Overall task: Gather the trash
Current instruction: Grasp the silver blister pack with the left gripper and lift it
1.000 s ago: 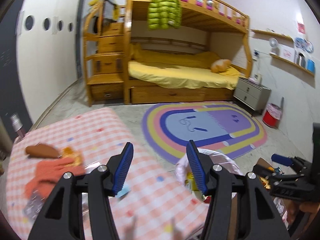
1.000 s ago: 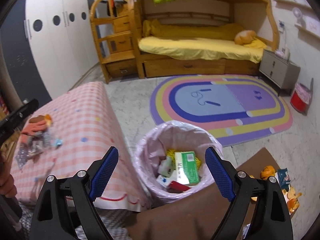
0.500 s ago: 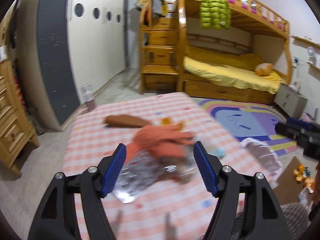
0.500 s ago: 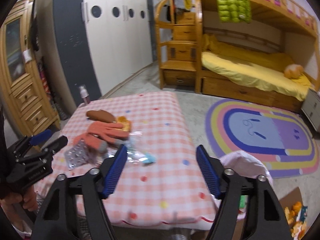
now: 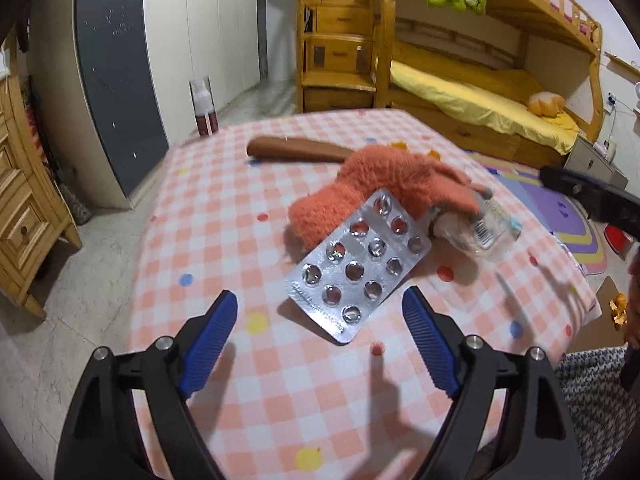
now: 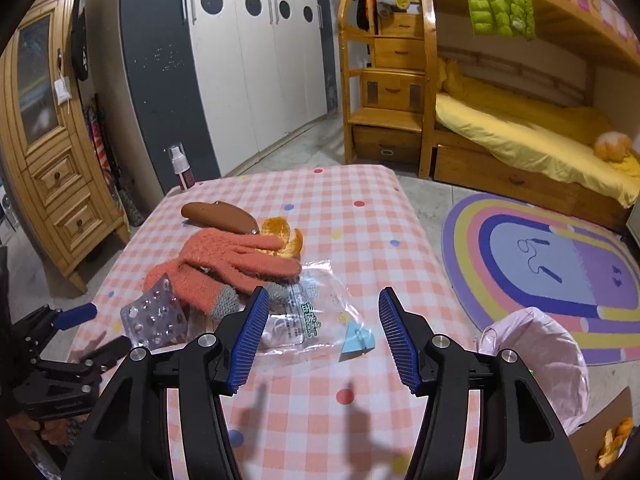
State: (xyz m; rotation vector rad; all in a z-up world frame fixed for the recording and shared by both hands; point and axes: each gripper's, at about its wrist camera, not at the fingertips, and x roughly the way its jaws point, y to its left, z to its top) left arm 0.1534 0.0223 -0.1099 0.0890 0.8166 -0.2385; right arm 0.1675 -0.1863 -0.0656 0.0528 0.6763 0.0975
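Note:
On the pink checked table (image 5: 224, 216) lie a silver blister pack (image 5: 358, 266), orange gloves (image 5: 384, 184), a clear plastic wrapper (image 5: 482, 232), orange peel (image 6: 282, 238) and a brown case (image 5: 296, 148). My left gripper (image 5: 320, 334) is open and empty, just short of the blister pack. My right gripper (image 6: 320, 330) is open and empty above the clear wrapper (image 6: 308, 316). The blister pack (image 6: 156, 318) and gloves (image 6: 232, 264) show left of it. The pink-lined trash bin (image 6: 536, 344) stands on the floor at the table's right.
A spray bottle (image 6: 182, 168) stands at the table's far corner. A wooden cabinet (image 6: 52, 140) is left, a bunk bed (image 6: 520, 120) and a rainbow rug (image 6: 552, 264) behind. Orange peel (image 6: 612, 440) lies on cardboard by the bin.
Both grippers have swung from the bin and rug toward the table. The left one has closed in on the blister pack; the right one now hovers over the clear wrapper.

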